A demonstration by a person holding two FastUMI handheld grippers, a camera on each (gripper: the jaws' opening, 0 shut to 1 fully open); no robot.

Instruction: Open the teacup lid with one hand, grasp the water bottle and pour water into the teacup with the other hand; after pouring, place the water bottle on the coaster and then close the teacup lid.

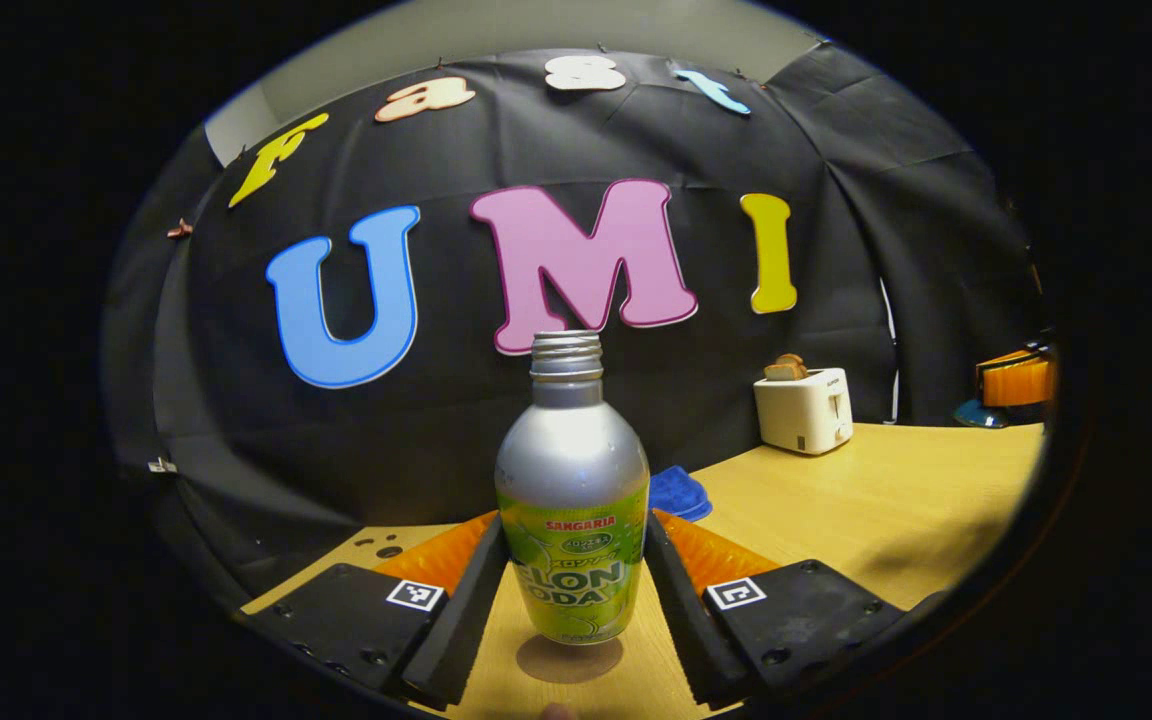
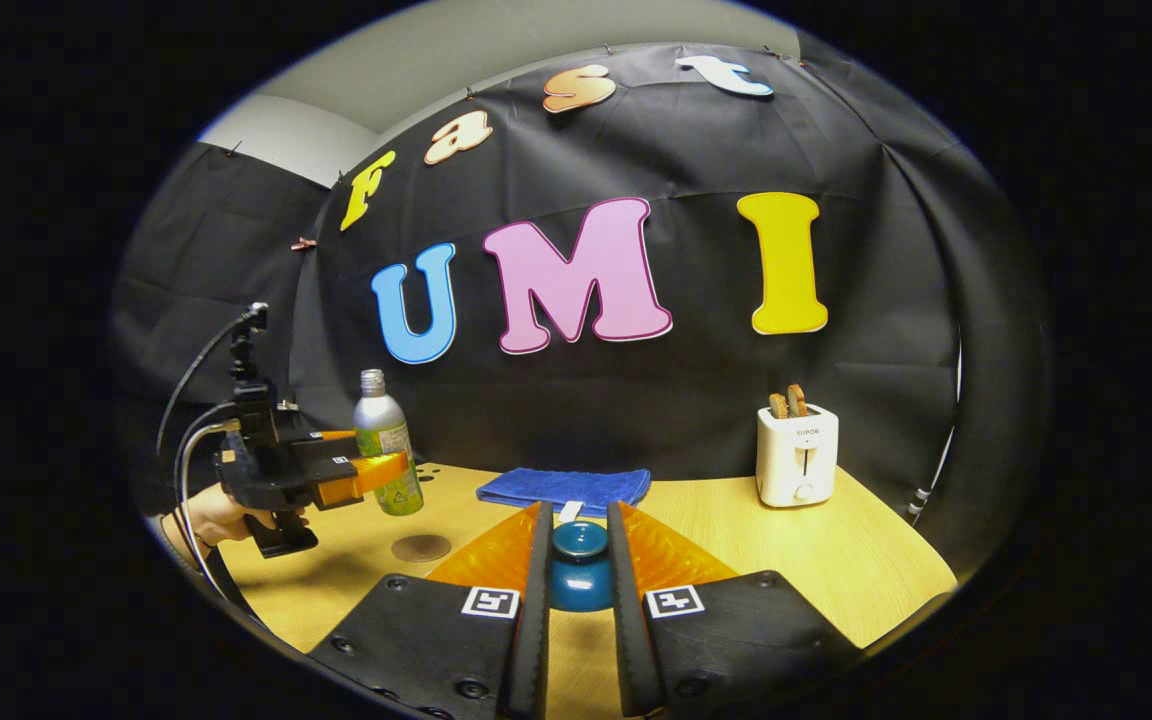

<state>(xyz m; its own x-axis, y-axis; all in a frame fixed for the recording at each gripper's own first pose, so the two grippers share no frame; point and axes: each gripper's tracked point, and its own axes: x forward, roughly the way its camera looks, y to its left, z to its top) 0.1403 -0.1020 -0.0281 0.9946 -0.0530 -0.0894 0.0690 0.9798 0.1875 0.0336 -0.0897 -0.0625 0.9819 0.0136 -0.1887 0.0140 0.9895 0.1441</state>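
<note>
A silver water bottle (image 1: pixel 572 500) with a green label stands upright and uncapped between the fingers of my left gripper (image 1: pixel 573 540), which is shut on its body. A round brown coaster (image 1: pixel 568 660) lies on the wood just below the bottle's base. In the right gripper view the same bottle (image 2: pixel 385 455) hangs in the left gripper (image 2: pixel 376 472), held by a hand, a little beyond the coaster (image 2: pixel 421 547). My right gripper (image 2: pixel 579 515) is shut on the blue teacup lid (image 2: pixel 579 570) with its round knob. Whether the lid still rests on the cup I cannot tell.
A white toaster (image 2: pixel 797 455) with bread in it stands at the back right of the wooden table (image 2: pixel 836 560). A folded blue cloth (image 2: pixel 564 487) lies near the wall behind the lid. An orange object (image 1: pixel 1014 378) sits at the far right.
</note>
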